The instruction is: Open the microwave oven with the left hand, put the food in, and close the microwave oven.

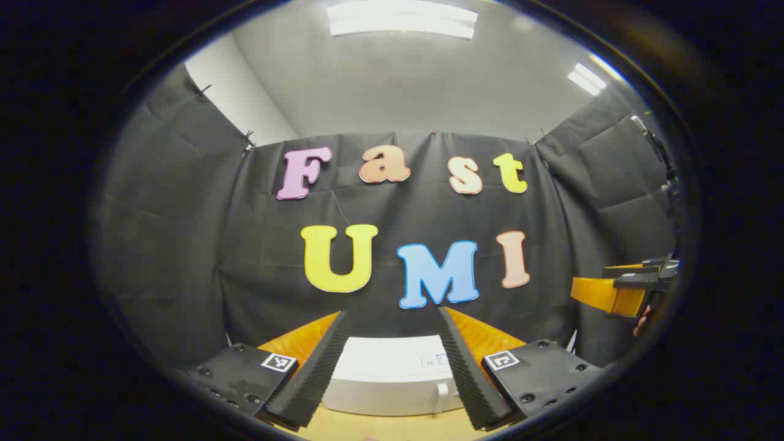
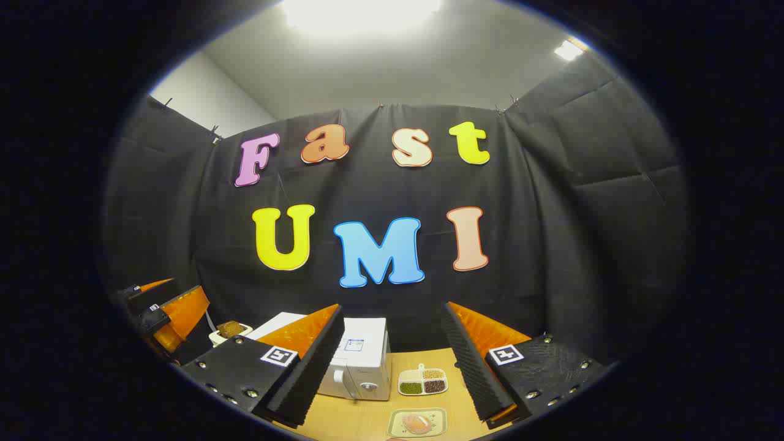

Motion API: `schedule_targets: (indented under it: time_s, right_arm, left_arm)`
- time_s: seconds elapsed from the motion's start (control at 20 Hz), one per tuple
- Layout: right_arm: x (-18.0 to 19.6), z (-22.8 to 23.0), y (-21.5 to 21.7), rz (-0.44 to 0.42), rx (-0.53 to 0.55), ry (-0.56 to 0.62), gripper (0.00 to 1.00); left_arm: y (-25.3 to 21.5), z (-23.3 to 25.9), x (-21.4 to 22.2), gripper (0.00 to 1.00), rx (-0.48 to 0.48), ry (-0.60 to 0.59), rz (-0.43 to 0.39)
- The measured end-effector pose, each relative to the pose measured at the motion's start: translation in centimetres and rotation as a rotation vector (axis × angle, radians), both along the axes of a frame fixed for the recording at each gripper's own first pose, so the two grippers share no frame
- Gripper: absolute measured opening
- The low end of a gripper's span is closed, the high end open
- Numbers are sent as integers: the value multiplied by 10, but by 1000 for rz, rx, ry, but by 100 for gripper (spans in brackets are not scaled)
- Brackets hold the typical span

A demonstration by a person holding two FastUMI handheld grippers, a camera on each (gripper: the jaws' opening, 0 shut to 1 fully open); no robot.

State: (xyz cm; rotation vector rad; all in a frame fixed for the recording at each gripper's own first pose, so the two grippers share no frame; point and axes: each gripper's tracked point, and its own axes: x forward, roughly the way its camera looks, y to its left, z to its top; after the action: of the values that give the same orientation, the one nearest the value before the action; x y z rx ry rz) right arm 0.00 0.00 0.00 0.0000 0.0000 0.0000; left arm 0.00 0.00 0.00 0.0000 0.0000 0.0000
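Both ribbed-fingered grippers, left gripper (image 1: 387,367) and right gripper (image 2: 392,373), hang spread wide and empty above the smooth wooden table (image 2: 367,419), where a shallow food tray (image 2: 418,422) lies nearest, a sectioned dish (image 2: 422,381) beyond, and the boxy white microwave (image 2: 358,361) stands closed just left.

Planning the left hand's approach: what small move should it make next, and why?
Probably lower the left gripper toward the microwave door handle. Its fingers are open, hovering above the closed microwave, touching nothing.

White microwave (image 2: 358,361) shut, food (image 2: 418,422) nearby
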Motion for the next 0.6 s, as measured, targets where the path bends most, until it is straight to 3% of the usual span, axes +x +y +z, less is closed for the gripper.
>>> schedule_targets:
  time_s: [0.6]
  right_arm:
    - [11, -7, -1, 13, 3, 11, 98]
  left_arm:
    - [-7, -6, 12, 94, -39, -5, -19]
